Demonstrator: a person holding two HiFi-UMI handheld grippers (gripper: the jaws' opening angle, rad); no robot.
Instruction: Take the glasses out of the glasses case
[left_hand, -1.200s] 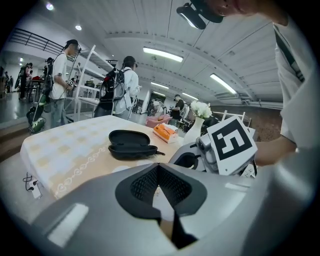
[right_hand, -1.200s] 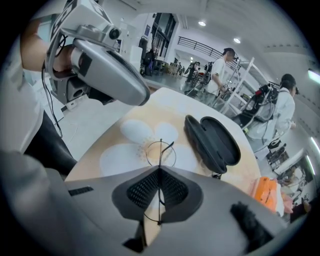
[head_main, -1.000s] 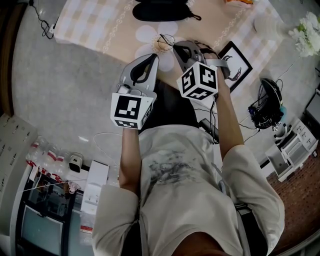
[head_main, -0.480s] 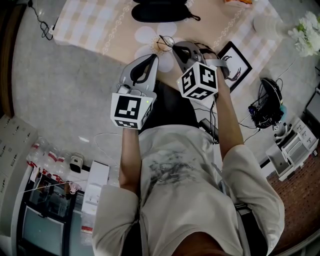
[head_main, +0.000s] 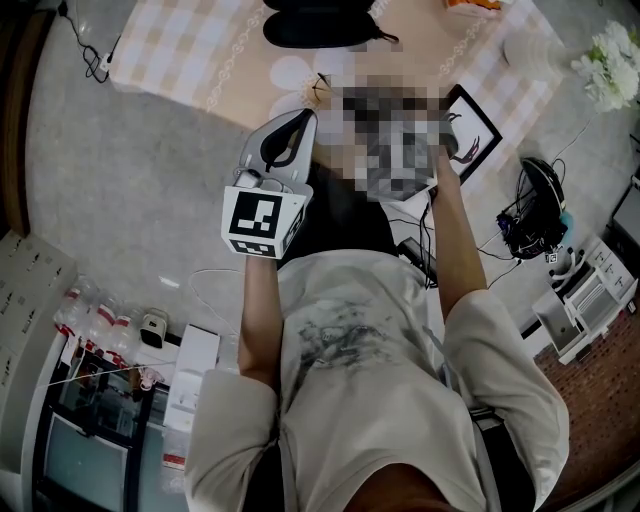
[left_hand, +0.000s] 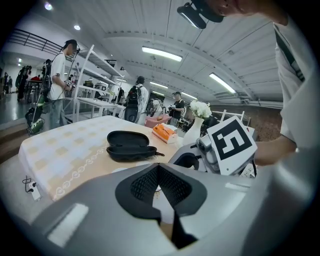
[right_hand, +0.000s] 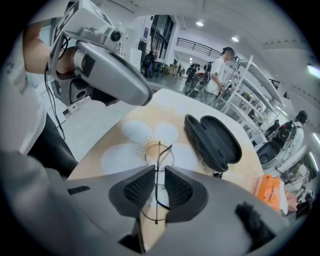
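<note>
My right gripper (right_hand: 159, 187) has its jaws closed on the thin wire frame of the glasses (right_hand: 159, 155), which stand on edge between the pads. One lens ring shows beyond the jaw tips and the rest of the frame hangs below them. The glasses are well clear of the case (right_hand: 215, 140), on the near side of it, over the pale flower print of the worktop (right_hand: 107, 137). I cannot tell whether they touch the cloth or hang just above it.

The case lies open, lid back, and its hollow looks empty, so I judge the main step done: the glasses are out.

My left gripper (left_hand: 159, 172) has its jaws together with nothing between them. It is held up on the near side of the case, beside my right gripper and touching nothing.

What seems left, by my reckoning, is small. I should set the glasses flat on the worktop near the case and let the right jaws go gently, since the frame is slight and could bend or tip.
</note>
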